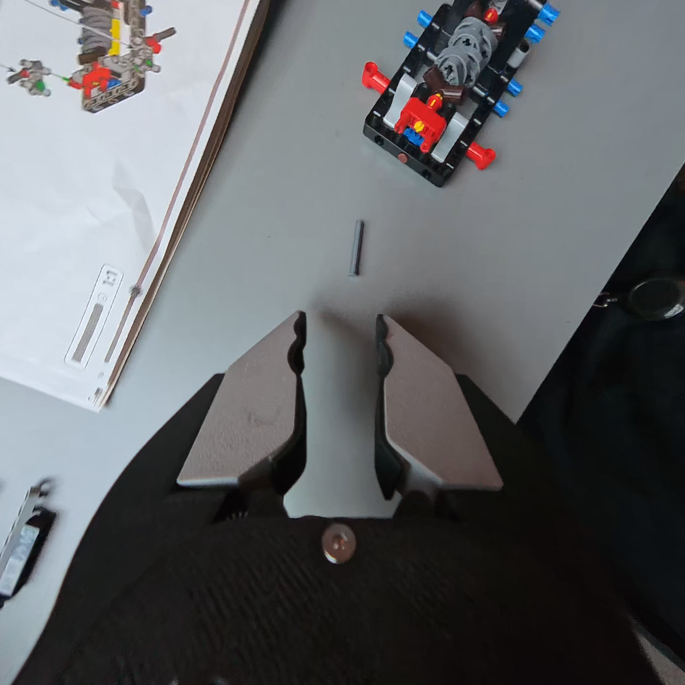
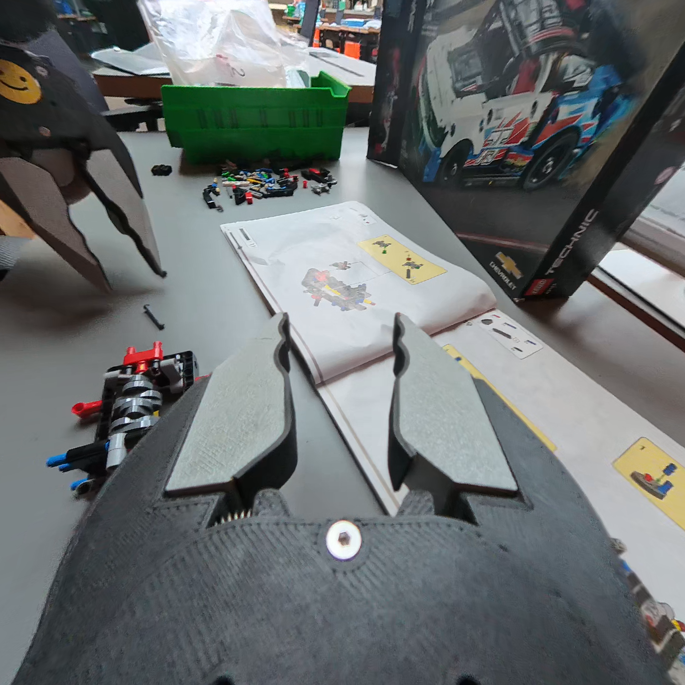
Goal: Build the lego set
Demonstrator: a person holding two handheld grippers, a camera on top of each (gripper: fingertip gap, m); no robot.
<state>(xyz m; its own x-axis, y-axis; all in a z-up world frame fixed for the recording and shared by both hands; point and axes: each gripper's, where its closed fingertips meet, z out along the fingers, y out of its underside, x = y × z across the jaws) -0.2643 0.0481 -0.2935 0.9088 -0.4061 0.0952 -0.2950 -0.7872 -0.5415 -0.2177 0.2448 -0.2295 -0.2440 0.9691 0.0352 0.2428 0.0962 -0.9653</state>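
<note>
Left gripper spread, empty, hovering over grey table; thin dark axle lies just beyond its tips. Black frame build farther right. Right gripper spread, empty, above open manual. Loose parts lie near green bin, far side.

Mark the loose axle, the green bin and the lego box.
axle (image 1: 356, 247): left wrist view, mid-shaft, lying on the table.
green bin (image 2: 255, 122): right wrist view, front wall.
lego box (image 2: 511, 122): right wrist view, front face with the car picture.
</note>
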